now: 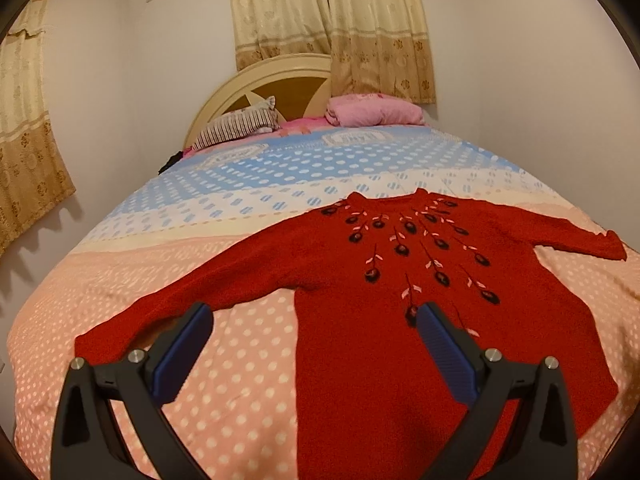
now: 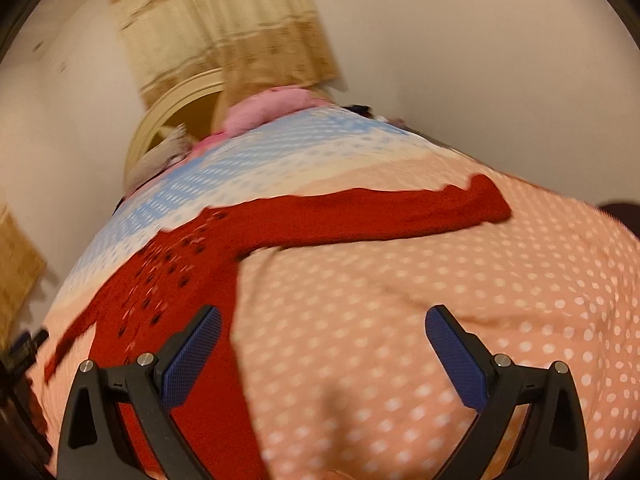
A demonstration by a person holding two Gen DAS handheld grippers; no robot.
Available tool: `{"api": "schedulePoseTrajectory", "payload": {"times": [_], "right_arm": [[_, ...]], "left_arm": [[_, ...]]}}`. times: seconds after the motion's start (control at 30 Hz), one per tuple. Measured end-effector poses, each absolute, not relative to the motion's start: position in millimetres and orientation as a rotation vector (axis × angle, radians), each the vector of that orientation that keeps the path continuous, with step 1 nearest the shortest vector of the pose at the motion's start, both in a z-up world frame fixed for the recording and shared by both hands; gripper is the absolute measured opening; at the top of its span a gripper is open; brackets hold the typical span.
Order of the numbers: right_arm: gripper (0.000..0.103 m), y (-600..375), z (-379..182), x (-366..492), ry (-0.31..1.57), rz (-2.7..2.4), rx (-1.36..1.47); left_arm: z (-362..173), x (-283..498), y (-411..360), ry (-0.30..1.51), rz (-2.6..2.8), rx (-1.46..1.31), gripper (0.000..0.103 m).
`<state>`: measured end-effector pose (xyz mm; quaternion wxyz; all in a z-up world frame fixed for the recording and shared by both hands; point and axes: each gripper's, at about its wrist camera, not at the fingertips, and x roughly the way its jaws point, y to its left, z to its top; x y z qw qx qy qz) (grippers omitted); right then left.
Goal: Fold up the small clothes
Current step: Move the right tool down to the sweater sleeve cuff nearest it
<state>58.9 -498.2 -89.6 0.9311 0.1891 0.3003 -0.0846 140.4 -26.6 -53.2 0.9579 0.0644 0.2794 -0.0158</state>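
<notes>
Clearly, from the left wrist view, the red sweater (image 1: 360,280) lies face up and spread flat on the bed (image 1: 224,380), both sleeves stretched out to the sides and the neck pointing toward the headboard (image 1: 256,92). It is a chunky knit with dark embroidered flowers fanning down from the collar; it looks soft, limp and fairly light, likely to sag and stretch wherever it is lifted, so a pinch at a sleeve cuff or at a hem corner seems the safest hold. The left gripper (image 1: 316,318) hangs above the near sleeve and the body's edge, jaws spread wide, holding nothing. From the right wrist view, which is blurred, the sweater's far sleeve (image 2: 380,212) runs out across the peach, white-dotted bedspread (image 2: 400,340), its cuff slightly bunched. The right gripper (image 2: 324,322) is likewise wide open and empty, over bare bedspread just beside the sweater's side edge.
</notes>
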Motion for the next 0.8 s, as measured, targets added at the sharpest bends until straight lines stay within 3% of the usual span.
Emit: {"api": "schedulePoseTrajectory", "payload": {"times": [0.5, 0.8], "right_arm": [[0.101, -644.6, -122.2, 104.4, 0.700, -0.411, 0.610], [0.085, -703.5, -138.6, 137.4, 0.734, -0.477, 0.685]], "left_arm": [[-92.4, 228.2, -39.6, 0.634, 0.023, 0.162, 0.103], [-102.9, 261.0, -31.5, 0.662, 0.054, 0.149, 0.103]]}}
